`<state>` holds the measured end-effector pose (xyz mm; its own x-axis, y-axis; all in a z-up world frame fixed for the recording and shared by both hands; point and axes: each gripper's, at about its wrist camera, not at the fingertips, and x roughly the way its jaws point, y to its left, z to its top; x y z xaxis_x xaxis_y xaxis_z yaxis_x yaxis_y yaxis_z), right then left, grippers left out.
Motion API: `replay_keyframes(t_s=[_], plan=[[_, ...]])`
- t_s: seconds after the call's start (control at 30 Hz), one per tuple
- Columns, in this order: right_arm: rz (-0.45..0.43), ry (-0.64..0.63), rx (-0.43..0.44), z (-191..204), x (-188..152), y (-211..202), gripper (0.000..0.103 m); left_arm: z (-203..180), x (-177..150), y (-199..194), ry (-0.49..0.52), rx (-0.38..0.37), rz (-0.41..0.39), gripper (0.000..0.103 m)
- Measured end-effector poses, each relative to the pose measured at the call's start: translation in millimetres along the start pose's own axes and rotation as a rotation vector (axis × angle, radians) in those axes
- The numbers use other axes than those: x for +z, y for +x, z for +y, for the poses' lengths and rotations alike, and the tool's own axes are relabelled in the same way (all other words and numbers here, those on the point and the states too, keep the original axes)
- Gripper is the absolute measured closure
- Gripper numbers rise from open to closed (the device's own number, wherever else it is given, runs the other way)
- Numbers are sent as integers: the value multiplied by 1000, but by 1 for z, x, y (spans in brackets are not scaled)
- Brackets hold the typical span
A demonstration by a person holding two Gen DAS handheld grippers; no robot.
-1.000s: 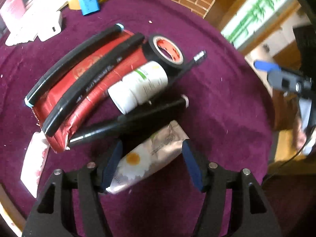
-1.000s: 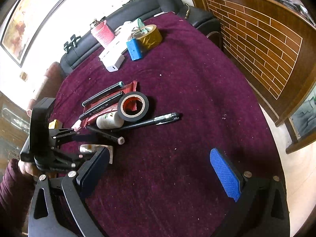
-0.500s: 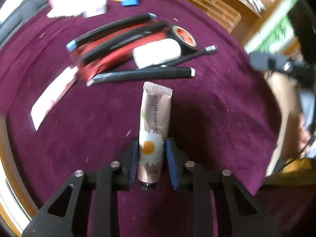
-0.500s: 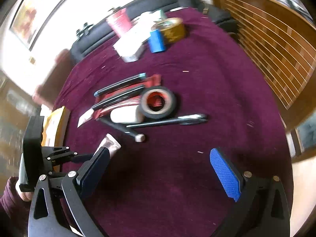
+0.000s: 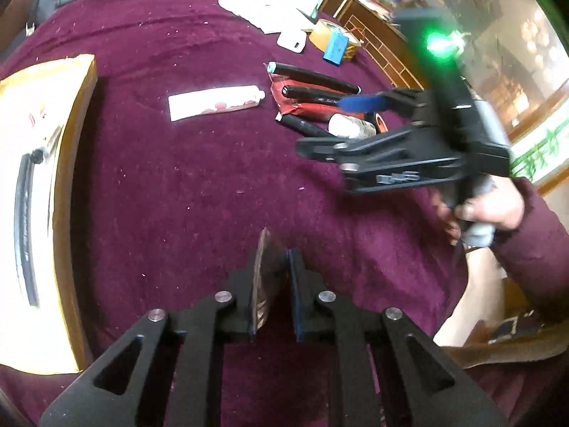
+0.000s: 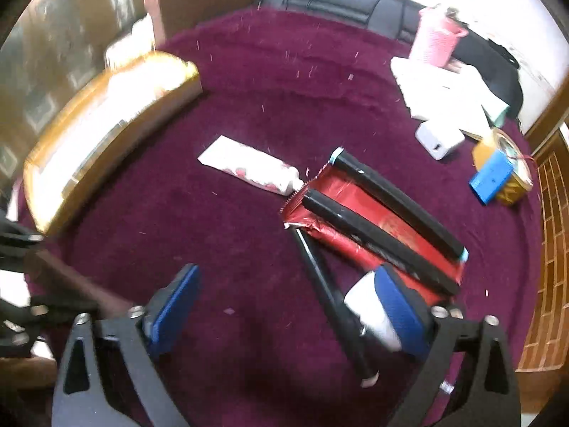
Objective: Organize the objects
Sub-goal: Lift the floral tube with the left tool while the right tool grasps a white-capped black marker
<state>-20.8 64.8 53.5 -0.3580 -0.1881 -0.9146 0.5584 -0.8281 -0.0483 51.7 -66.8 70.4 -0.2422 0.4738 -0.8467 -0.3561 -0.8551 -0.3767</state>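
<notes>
Left tongs (image 5: 272,284) clamp the cream tube (image 5: 265,277); right tongs (image 6: 288,302), tilted downward, have just been narrowing, nothing gripped.

Bright daylight, blown-out whites at the top edges, fisheye bending, motion blur throughout.

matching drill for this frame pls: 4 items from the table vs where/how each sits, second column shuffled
Things:
1. cream tube
2. white tube with pink print
3. blue block
4. two black markers

States:
A. lying across the red packet
B. leaning on the yellow tape roll
C. clamped in the left hand-held gripper
D. lying alone on the bare purple cloth, cap toward the red packet

Pairs: 1-C, 2-D, 3-B, 4-A
</notes>
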Motion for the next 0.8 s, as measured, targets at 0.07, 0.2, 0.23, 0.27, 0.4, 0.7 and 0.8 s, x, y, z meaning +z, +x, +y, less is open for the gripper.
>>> replay_keyframes(t_s=[0.07,0.2,0.23,0.27,0.4,0.7,0.8], plan=[[69,-9,-11,-3,2,20,32,4,5,5,-18,-6,-12,90],[137,53,29,-14,-3,34,50,16,16,13,-43,-28,-31,88],[143,76,45,-16,-5,34,52,17,20,16,-43,-26,-33,87],[145,93,45,-18,-6,33,57,17,24,21,-41,-24,-31,87],[158,158,75,-23,-13,29,61,12,39,46,-15,-6,-5,86],[154,297,117,-26,-44,17,61,-7,56,74,21,56,-5,74],[132,330,107,-29,-54,13,71,-21,54,79,89,130,-41,74]])
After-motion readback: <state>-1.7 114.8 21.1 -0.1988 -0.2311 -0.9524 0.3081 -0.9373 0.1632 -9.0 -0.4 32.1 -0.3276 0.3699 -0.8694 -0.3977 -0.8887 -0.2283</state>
